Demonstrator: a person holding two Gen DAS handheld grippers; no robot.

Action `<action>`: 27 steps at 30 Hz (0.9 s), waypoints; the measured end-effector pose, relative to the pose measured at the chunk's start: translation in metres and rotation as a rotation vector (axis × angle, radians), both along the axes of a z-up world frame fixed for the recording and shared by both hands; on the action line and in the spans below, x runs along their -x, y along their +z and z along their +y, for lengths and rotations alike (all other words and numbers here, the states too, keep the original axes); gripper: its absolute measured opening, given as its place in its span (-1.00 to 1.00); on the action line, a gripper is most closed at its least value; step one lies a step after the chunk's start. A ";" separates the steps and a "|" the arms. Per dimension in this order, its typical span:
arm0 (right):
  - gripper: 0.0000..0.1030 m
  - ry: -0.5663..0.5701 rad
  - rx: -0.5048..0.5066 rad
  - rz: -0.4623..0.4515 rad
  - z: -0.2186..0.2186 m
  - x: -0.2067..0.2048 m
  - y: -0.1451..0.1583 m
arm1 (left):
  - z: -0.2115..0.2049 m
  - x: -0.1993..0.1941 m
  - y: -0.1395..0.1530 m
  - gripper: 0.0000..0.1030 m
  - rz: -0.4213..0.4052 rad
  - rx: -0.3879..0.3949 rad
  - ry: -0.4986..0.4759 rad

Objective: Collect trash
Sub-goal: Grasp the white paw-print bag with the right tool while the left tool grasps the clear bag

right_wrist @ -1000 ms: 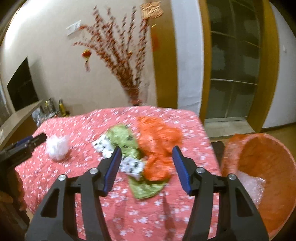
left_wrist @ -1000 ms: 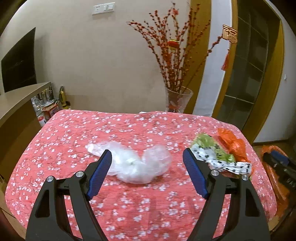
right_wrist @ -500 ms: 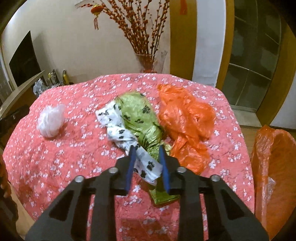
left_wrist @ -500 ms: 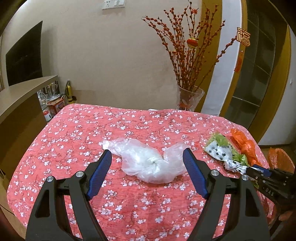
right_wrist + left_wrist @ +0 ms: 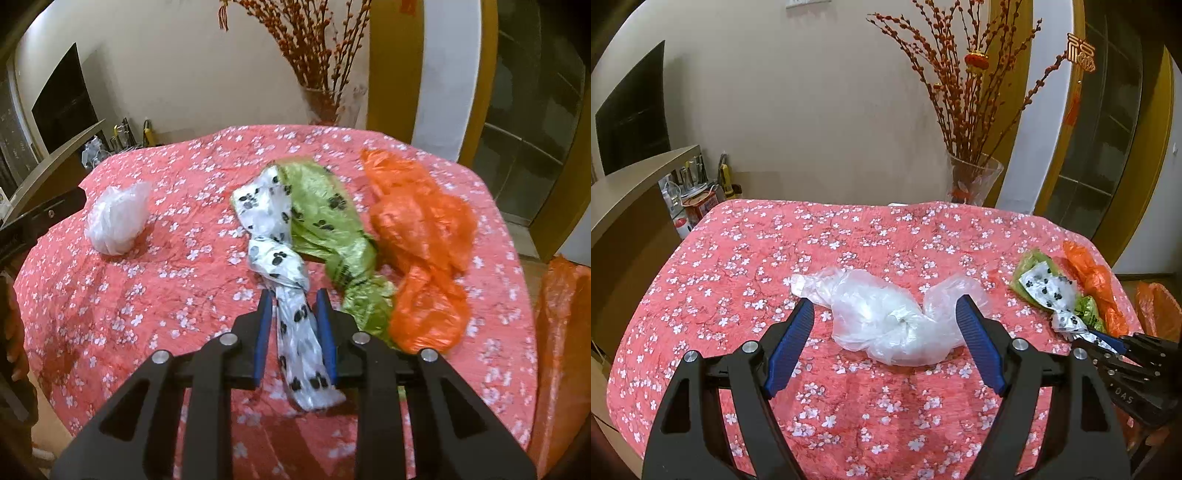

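Only the right view shows the right hand-held gripper (image 5: 294, 325) opening astride the paw-print bag (image 5: 295, 325), unclamped.

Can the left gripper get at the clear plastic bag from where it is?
Probably yes: the left gripper is open, the clear plastic bag lies straight ahead between its fingers, nothing in between.

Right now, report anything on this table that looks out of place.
Crumpled plastic bags litter the floral tablecloth: a clear bag mid-table, and a white paw-print bag, green bag and orange bag heaped together by its right edge.
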State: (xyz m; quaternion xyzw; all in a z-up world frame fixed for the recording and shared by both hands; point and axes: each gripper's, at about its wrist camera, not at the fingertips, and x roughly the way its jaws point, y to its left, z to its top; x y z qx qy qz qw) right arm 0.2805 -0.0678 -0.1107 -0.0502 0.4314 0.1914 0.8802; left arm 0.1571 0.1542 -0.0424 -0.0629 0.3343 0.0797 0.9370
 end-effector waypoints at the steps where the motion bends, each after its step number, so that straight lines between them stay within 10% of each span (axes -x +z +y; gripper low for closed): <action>1: -0.50 0.002 0.001 0.003 0.002 -0.001 -0.001 | 0.000 -0.001 -0.001 0.52 0.005 -0.001 -0.001; 5: -0.75 0.026 0.026 -0.006 0.011 0.001 -0.002 | 0.001 -0.005 -0.004 0.52 0.022 -0.002 -0.012; 27: -0.77 0.014 -0.089 -0.069 -0.012 0.037 0.033 | -0.009 -0.044 -0.041 0.47 0.198 0.059 -0.105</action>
